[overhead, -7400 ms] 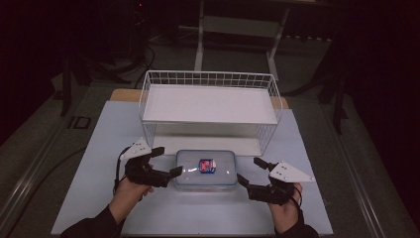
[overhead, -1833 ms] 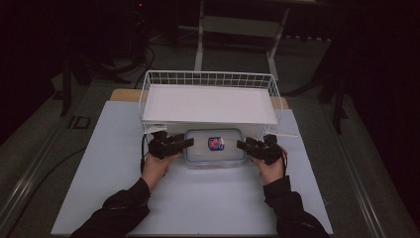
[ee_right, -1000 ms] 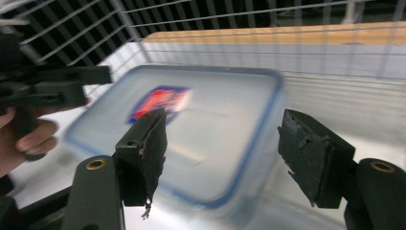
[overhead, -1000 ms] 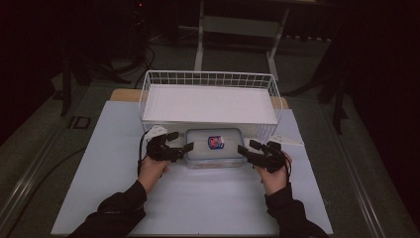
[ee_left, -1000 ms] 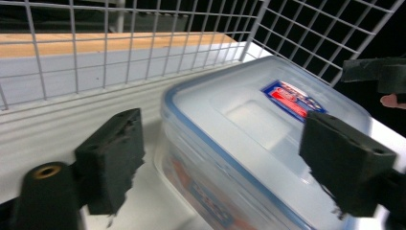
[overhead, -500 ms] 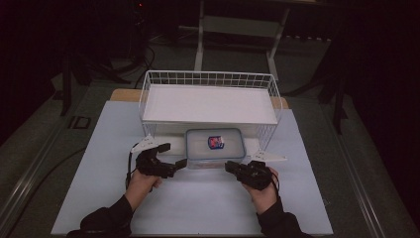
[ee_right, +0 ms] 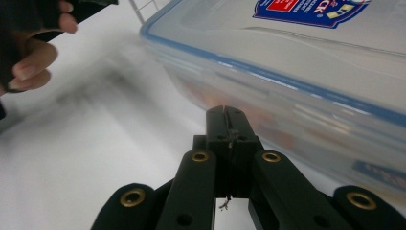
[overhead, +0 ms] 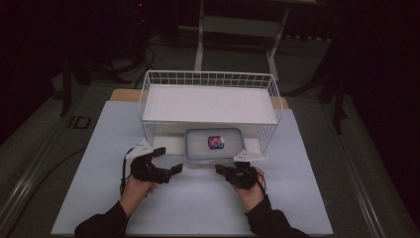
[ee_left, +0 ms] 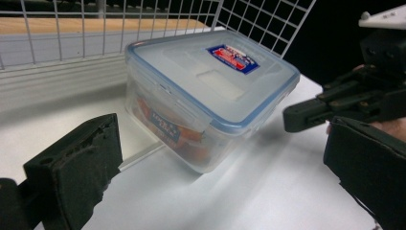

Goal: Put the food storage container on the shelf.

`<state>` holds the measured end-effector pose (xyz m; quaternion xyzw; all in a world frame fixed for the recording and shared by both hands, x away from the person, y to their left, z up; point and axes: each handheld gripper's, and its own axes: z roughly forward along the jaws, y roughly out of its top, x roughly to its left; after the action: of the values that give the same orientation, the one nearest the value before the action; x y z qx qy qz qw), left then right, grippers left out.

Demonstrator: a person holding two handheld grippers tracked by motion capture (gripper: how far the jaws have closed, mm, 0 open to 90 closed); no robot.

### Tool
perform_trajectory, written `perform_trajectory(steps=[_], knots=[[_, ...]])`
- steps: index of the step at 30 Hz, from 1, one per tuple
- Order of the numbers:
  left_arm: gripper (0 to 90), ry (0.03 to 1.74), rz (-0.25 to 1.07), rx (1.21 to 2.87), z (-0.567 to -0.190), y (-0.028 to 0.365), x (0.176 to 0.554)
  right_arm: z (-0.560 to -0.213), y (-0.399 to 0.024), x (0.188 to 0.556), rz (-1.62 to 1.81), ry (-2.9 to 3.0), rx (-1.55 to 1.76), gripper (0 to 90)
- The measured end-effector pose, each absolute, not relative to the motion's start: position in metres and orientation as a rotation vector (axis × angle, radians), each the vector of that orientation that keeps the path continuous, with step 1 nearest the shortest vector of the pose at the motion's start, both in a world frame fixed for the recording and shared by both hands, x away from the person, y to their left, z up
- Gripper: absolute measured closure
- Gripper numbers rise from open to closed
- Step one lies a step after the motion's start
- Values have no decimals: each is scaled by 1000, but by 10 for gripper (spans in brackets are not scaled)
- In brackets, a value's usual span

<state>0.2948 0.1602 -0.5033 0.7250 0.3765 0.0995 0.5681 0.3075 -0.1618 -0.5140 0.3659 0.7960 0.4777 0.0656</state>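
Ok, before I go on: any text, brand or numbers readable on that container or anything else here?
Lid sticker on the clear container: red and blue, print too blurred to read.
Same sticker in the right gripper view: cropped, ends in what looks like "CK"; the rest unreadable.
Blue label seen through the container's side wall: lettering too small to read.
No other text visible.

The counter is covered in pale blue-white, with a strip of light wood at its far edge. On it stands a white wire basket with a square grid pattern and a plain white board inside. The container is clear plastic with a frosted lid rimmed in blue, bearing a red, blue and white label; orange shows through its wall. Both the left hand-held gripper and the right hand-held gripper are black, each topped by a light grey plate; brass-coloured rivets dot the right one.
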Motion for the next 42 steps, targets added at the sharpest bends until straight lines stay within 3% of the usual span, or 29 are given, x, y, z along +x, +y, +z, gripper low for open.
perform_trajectory(steps=[25, 42], knots=[[0, 867, 248, 1701, -505, 161, 294, -519, -127, 365, 1399, 2319, 1162, 899], [0, 871, 251, 1703, -506, 159, 294, -519, -131, 382, 1359, 2271, 1177, 899]])
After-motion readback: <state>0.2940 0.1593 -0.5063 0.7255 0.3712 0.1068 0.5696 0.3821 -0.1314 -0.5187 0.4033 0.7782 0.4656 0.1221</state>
